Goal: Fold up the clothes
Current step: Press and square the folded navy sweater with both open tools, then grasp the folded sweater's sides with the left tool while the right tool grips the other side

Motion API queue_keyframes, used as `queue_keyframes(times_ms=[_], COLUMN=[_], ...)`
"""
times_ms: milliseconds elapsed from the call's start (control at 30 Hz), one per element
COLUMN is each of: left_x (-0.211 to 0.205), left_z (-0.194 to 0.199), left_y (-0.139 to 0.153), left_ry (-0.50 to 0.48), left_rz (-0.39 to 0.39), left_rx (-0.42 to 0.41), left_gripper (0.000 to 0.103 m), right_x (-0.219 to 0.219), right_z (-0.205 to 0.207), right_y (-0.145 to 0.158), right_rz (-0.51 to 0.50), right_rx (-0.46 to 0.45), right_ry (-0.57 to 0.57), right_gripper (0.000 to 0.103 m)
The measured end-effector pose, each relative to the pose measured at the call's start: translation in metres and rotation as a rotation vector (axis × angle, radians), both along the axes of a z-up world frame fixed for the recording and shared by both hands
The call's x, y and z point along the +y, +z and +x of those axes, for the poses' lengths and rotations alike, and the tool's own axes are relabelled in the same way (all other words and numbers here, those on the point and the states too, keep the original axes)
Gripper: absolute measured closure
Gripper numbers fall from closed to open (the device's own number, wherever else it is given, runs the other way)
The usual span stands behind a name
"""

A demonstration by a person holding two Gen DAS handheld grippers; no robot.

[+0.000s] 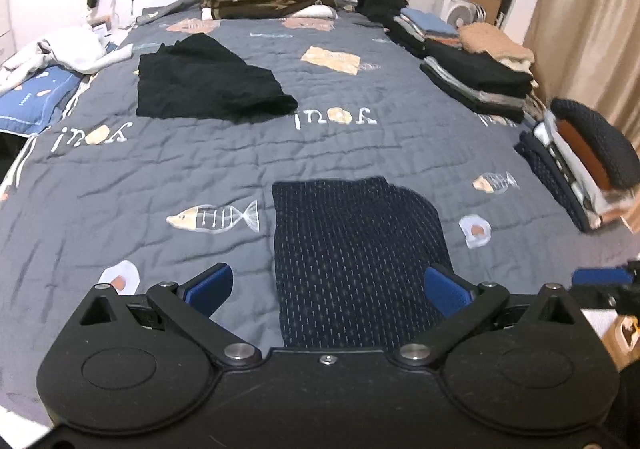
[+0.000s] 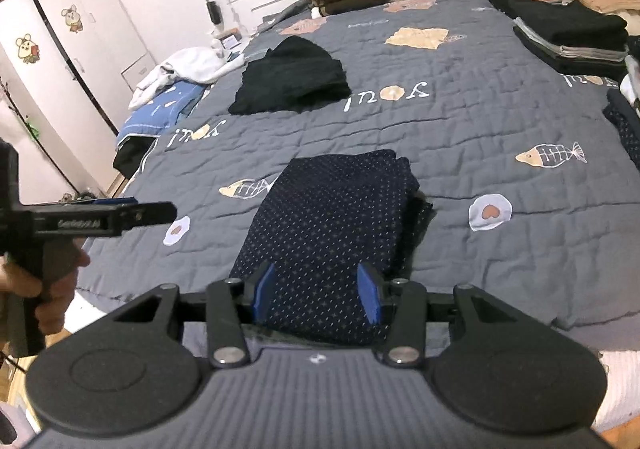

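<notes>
Grey quilted bedspread (image 1: 160, 177) w/ fish print, folded stacks along its right edge (image 1: 476, 77).
Navy dotted garment (image 2: 332, 225) lies folded at the near edge, black one (image 1: 204, 81) further up. My left gripper (image 1: 326, 291) gapes wide, empty, above the cloth; right gripper (image 2: 316, 291) is partly open, holding nothing I can see.

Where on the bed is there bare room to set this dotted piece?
Bare quilt lies between the black garment and the dotted navy garment, and left of it. The right edge is crowded with folded stacks.
</notes>
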State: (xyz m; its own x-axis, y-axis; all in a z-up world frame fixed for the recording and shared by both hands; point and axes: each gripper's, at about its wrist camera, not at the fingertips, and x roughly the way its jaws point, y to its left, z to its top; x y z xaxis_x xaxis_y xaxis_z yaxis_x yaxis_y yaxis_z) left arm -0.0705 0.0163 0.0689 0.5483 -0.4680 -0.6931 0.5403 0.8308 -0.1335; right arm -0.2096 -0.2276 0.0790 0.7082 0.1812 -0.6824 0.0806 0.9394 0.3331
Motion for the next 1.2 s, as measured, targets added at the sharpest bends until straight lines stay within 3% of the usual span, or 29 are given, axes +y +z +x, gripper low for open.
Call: queue_keyframes(times_ms=[333,500,633,733,967,1200], left_x=[-0.038,-0.056,-0.066,-0.069,-0.059,-0.027], left_z=[0.046,0.058,0.072,0.081,0.116,0.16], left_y=[-0.019,-0.025,-0.026,-0.028,-0.048,-0.089], left_ry=[-0.095,-0.175,-0.222,-0.239,-0.262,-0.287], left_rz=[-0.034,-0.013,0.004,0.016,0.046,-0.09], left_rx=[-0.079,-0.129,-0.169,-0.186,-0.085,0.116], left_gripper=[0.0,0.0,0.0,0.0,0.0,0.0], right_x=[-0.03,-0.04,-0.048,-0.054,-0.058,-0.062], right_z=[0.02,0.02,0.025,0.033,0.049,0.063], right_y=[-0.016,-0.017,-0.017,-0.022,-0.062,-0.111], right_rz=[0.006,-0.026,-0.035,-0.032,0.053,0.173], right_rx=[-0.038,-0.141,-0.199,-0.175,-0.04,0.061], right_ry=[-0.042,-0.027,-0.006,-0.037,-0.028,-0.037], right_gripper=[0.059,0.058,0.032,0.03,0.029,0.012])
